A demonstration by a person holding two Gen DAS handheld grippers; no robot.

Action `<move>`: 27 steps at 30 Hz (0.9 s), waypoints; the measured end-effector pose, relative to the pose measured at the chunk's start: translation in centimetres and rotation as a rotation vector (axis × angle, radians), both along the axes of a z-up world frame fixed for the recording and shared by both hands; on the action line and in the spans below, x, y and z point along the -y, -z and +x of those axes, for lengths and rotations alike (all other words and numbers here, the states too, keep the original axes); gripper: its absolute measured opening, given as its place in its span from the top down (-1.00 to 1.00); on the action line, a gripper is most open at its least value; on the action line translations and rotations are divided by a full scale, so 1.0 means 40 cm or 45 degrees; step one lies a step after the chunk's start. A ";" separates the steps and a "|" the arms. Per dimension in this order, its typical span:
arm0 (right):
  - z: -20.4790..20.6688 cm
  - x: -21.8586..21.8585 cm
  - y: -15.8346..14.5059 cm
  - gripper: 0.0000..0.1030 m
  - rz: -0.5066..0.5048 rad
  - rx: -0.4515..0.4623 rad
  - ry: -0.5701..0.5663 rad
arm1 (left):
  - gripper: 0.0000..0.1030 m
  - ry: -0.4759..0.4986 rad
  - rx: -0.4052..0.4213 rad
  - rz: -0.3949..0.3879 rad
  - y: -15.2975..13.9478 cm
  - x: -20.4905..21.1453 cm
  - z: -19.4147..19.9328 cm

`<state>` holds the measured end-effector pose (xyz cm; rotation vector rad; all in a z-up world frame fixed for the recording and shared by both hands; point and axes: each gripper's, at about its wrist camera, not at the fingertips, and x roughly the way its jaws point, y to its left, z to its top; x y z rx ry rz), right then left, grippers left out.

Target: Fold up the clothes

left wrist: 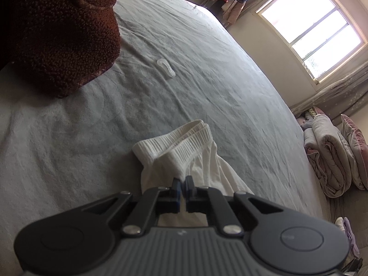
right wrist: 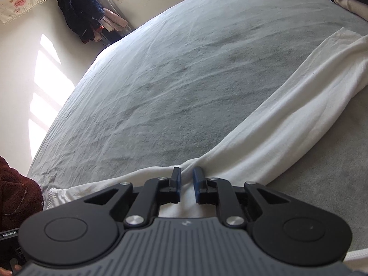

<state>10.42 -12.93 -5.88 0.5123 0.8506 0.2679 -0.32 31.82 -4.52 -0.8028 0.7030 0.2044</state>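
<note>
- White garment is lying on the grey bed; in the right wrist view its long axis is running from the lower left of the frame up to the upper right, one end reaching toward the right edge.
- In the left wrist view its ribbed band is sitting at centre frame, pointing up and away from the camera, with the cloth trailing down to the lower middle.
- Left gripper is pinching the cloth just below the ribbed band, its jaws pressed together on the fabric.
- Right gripper is standing over a bunched ridge of the garment at lower centre; cloth is lying between the pads, and I cannot tell whether they are pressing on it.
- A brown fleece sleeve is filling the upper left of the left wrist view.
- A small clear plastic piece is lying on the bed, above and well apart from the garment.
- Folded quilts are stacked at the right edge.
</note>
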 end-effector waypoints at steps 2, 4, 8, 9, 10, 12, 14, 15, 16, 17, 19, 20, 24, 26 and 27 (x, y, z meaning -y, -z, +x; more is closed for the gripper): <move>-0.002 -0.004 -0.011 0.34 -0.003 0.007 -0.008 | 0.93 0.003 0.005 0.004 -0.003 0.004 0.000; -0.006 -0.012 -0.026 0.22 -0.035 0.030 -0.020 | 0.93 0.010 0.004 0.018 -0.005 0.009 0.003; -0.008 -0.022 -0.047 0.22 -0.146 0.073 -0.004 | 0.93 -0.004 -0.002 0.007 -0.003 0.010 0.004; -0.008 -0.018 -0.045 0.22 -0.172 0.071 0.017 | 0.93 -0.008 -0.001 0.004 -0.003 0.011 0.003; -0.006 -0.013 -0.040 0.22 -0.197 0.065 0.041 | 0.93 -0.012 0.002 0.001 -0.004 0.011 0.002; -0.001 -0.003 -0.027 0.23 -0.223 0.052 0.074 | 0.93 -0.008 0.005 0.006 -0.006 0.015 0.002; 0.007 0.001 -0.014 0.31 -0.233 0.051 0.093 | 0.93 0.002 0.005 0.011 -0.006 0.019 0.003; 0.009 0.001 -0.009 0.31 -0.236 0.055 0.094 | 0.93 0.004 0.004 0.014 -0.006 0.019 0.003; 0.010 0.000 -0.005 0.33 -0.247 0.063 0.091 | 0.93 0.005 0.001 0.016 -0.005 0.019 0.004; 0.011 -0.003 -0.002 0.36 -0.263 0.073 0.085 | 0.94 0.005 -0.002 0.015 -0.003 0.018 0.004; 0.012 -0.008 0.003 0.39 -0.289 0.089 0.080 | 0.97 0.005 -0.005 0.009 -0.001 0.015 0.006; 0.012 -0.010 0.005 0.46 -0.301 0.097 0.077 | 0.97 0.005 -0.005 0.009 -0.002 0.016 0.007; 0.011 -0.005 0.011 0.79 -0.330 0.119 0.082 | 0.98 0.014 -0.002 0.025 -0.006 0.024 0.009; 0.005 0.003 0.009 0.92 -0.313 0.125 0.089 | 0.98 0.016 -0.001 0.036 -0.008 0.028 0.009; 0.002 0.005 0.006 0.92 -0.305 0.128 0.091 | 0.98 0.015 0.000 0.041 -0.010 0.028 0.009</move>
